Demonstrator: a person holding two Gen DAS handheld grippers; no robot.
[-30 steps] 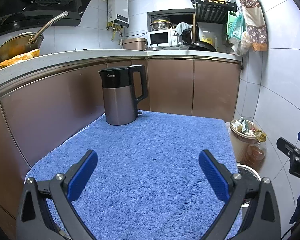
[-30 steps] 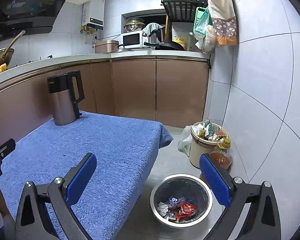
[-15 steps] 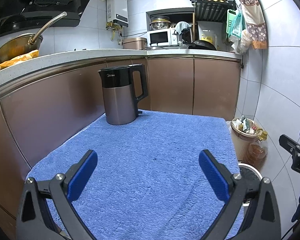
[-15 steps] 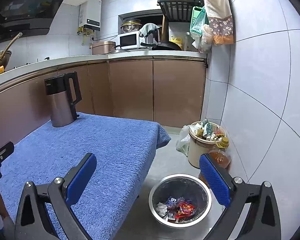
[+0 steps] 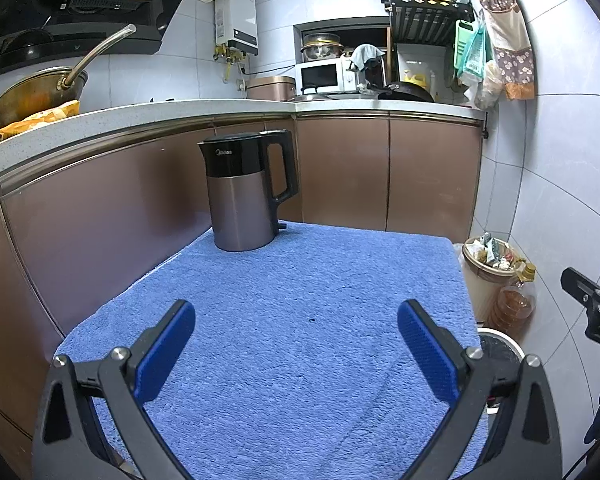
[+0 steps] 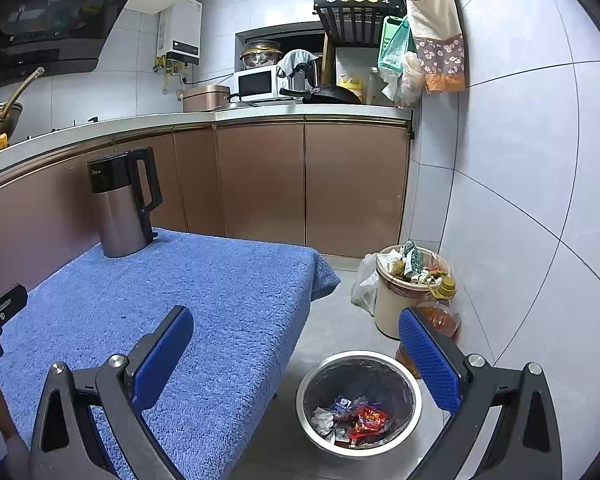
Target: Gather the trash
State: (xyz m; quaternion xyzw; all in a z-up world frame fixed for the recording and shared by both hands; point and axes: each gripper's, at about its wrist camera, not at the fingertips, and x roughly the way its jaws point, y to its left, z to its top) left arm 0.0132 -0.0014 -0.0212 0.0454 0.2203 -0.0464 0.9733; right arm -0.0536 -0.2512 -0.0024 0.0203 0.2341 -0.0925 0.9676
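A round metal bin (image 6: 358,404) stands on the floor to the right of the table, holding crumpled wrappers (image 6: 354,420) in red, blue and white. My right gripper (image 6: 296,344) hangs open above the table's right edge and the bin, nothing between its blue pads. My left gripper (image 5: 296,336) is open too, over the blue towel (image 5: 300,320) that covers the table, and it holds nothing. Only the bin's rim (image 5: 500,338) peeks past the table edge in the left wrist view. No loose trash shows on the towel.
A steel and black kettle (image 5: 244,192) stands at the towel's far left corner. A beige pail (image 6: 404,296) overflowing with rubbish and an oil bottle (image 6: 440,316) sit against the tiled wall. Brown cabinets and a cluttered counter run behind and left.
Both views have shifted slightly: the right gripper has drifted a little, with the kettle and bin sliding a bit in view. Both grippers stay open and empty.
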